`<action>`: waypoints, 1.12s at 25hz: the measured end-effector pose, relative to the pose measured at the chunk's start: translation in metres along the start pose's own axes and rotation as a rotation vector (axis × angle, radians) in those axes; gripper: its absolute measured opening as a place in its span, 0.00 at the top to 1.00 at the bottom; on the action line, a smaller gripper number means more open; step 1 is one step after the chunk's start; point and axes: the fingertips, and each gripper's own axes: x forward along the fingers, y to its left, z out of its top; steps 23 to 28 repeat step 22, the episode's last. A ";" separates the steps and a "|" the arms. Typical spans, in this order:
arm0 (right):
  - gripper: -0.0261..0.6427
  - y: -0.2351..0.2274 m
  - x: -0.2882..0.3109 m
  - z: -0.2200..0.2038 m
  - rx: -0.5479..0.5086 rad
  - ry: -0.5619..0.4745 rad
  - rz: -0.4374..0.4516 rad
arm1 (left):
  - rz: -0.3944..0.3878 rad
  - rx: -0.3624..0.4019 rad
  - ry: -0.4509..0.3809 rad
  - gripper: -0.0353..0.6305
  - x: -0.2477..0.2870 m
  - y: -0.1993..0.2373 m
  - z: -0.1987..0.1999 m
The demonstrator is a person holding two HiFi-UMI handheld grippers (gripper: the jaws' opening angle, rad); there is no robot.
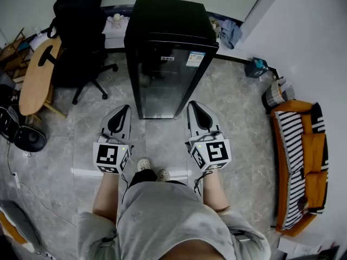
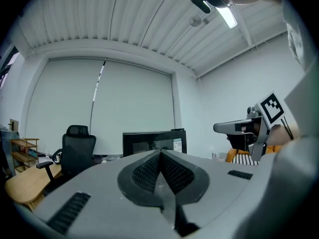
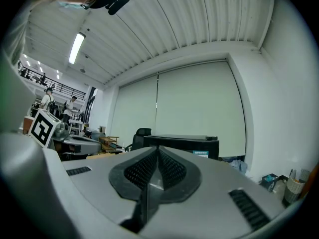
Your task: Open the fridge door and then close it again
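Grey floor (image 1: 157, 137), shut fridge (image 1: 168, 42) ahead; left gripper (image 1: 126, 109) and right gripper (image 1: 193, 105) jaws closed, empty

Grey floor (image 1: 238, 124) carries fridge (image 1: 171, 42) (black) and office chair (image 1: 81, 37).

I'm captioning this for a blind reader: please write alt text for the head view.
Seen from above, a person points the left gripper and right gripper, both shut and empty, at a black glass-door fridge with its door closed. A black office chair stands left of it, an orange striped sofa far right.
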 end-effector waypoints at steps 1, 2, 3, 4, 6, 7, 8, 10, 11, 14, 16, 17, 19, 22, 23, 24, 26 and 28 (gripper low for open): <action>0.92 0.000 -0.002 0.001 0.000 -0.004 -0.001 | -0.003 0.000 -0.005 0.92 -0.001 -0.002 0.002; 0.92 0.000 -0.003 0.002 0.000 -0.007 -0.002 | -0.006 0.001 -0.010 0.92 -0.002 -0.003 0.003; 0.92 0.000 -0.004 0.003 0.000 -0.009 -0.003 | -0.008 0.001 -0.014 0.92 -0.003 -0.004 0.004; 0.92 0.000 -0.005 0.003 -0.001 -0.010 -0.004 | -0.009 0.001 -0.018 0.92 -0.004 -0.005 0.005; 0.92 0.000 -0.007 0.004 -0.004 -0.013 -0.004 | -0.012 0.001 -0.024 0.92 -0.005 -0.007 0.006; 0.92 0.000 -0.007 0.004 -0.005 -0.014 -0.003 | -0.014 0.002 -0.027 0.92 -0.005 -0.008 0.007; 0.92 0.001 -0.008 0.005 -0.005 -0.015 -0.002 | -0.016 0.003 -0.031 0.92 -0.006 -0.008 0.008; 0.92 0.002 -0.009 0.007 -0.005 -0.015 -0.002 | -0.020 0.003 -0.037 0.92 -0.008 -0.009 0.010; 0.92 0.003 -0.010 0.007 -0.005 -0.016 -0.001 | -0.021 0.002 -0.040 0.92 -0.009 -0.010 0.011; 0.92 0.006 -0.011 0.007 -0.007 -0.020 0.004 | -0.022 -0.002 -0.048 0.92 -0.012 -0.010 0.011; 0.92 0.007 -0.011 0.009 -0.007 -0.024 0.006 | -0.023 -0.002 -0.052 0.92 -0.013 -0.009 0.012; 0.92 0.008 -0.010 0.009 -0.007 -0.026 0.008 | -0.024 -0.002 -0.053 0.92 -0.013 -0.009 0.012; 0.92 0.007 -0.009 0.011 -0.008 -0.028 0.009 | -0.026 -0.001 -0.055 0.92 -0.012 -0.009 0.014; 0.92 0.005 -0.007 0.013 -0.011 -0.028 0.010 | -0.031 -0.003 -0.057 0.92 -0.008 -0.010 0.016; 0.92 0.005 -0.007 0.013 -0.011 -0.028 0.010 | -0.031 -0.003 -0.057 0.92 -0.008 -0.010 0.016; 0.92 0.005 -0.007 0.013 -0.011 -0.028 0.010 | -0.031 -0.003 -0.057 0.92 -0.008 -0.010 0.016; 0.92 0.005 -0.007 0.013 -0.011 -0.028 0.010 | -0.031 -0.003 -0.057 0.92 -0.008 -0.010 0.016; 0.92 0.005 -0.007 0.013 -0.011 -0.028 0.010 | -0.031 -0.003 -0.057 0.92 -0.008 -0.010 0.016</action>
